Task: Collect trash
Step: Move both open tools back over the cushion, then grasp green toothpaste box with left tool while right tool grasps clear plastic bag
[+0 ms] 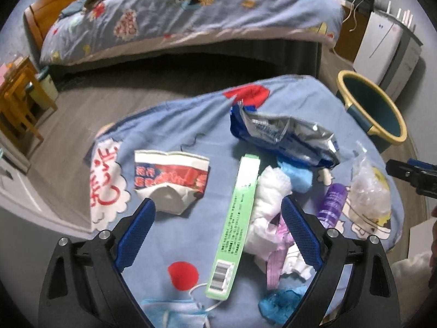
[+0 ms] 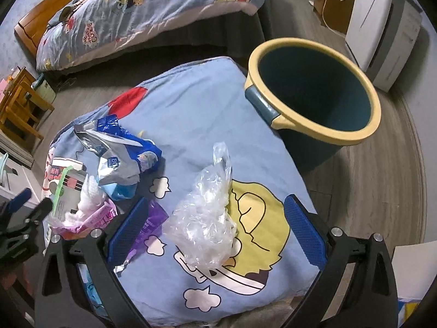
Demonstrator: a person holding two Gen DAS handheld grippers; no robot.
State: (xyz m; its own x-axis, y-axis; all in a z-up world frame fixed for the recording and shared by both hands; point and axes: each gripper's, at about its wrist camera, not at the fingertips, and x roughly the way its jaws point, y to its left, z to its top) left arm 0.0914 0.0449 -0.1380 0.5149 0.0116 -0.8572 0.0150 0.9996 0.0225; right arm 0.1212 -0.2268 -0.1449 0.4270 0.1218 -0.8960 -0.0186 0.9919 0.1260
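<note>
Trash lies on a blue cartoon-print cushion (image 2: 196, 109). In the left wrist view I see a long green box (image 1: 240, 213), a torn red-and-white paper cup (image 1: 172, 177), a silver-blue foil bag (image 1: 284, 136), white tissue (image 1: 270, 191), a purple tube (image 1: 331, 202) and a clear plastic bag (image 1: 368, 188). My left gripper (image 1: 218, 213) is open, its fingers on either side of the green box and tissue. My right gripper (image 2: 215, 218) is open around the clear plastic bag (image 2: 207, 216). A dark bucket with a yellow rim (image 2: 314, 93) stands on the floor to the right of the cushion.
A bed with a blue quilt (image 1: 191, 13) runs across the back. Wooden furniture (image 1: 19, 104) stands at the left, a white appliance (image 2: 382, 32) at the right. A blue face mask (image 1: 174, 314) and blue crumpled trash (image 1: 278, 303) lie at the cushion's near edge.
</note>
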